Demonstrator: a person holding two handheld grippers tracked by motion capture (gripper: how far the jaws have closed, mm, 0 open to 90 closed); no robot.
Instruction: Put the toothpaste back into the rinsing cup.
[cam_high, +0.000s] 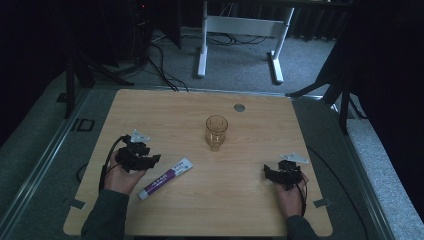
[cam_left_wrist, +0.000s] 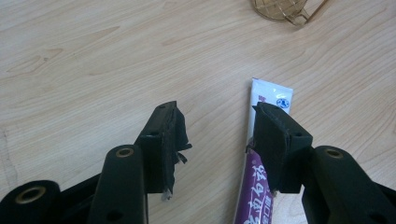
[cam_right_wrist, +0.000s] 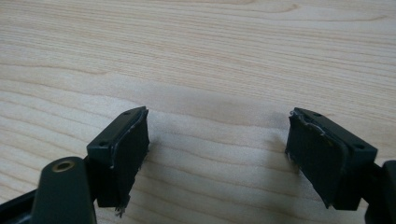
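purple-white tube (cam_left_wrist: 266, 105) lies behind left gripper (cam_left_wrist: 219, 135) pad; high view adds glass (cam_high: 216, 131).

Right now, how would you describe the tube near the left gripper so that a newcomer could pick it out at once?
On the wooden table, look just right of the left gripper, nearer the person than the amber glass. There the tube lies flat and slanted. It is the only flat thing there, white with a purple printed band and a white cap.
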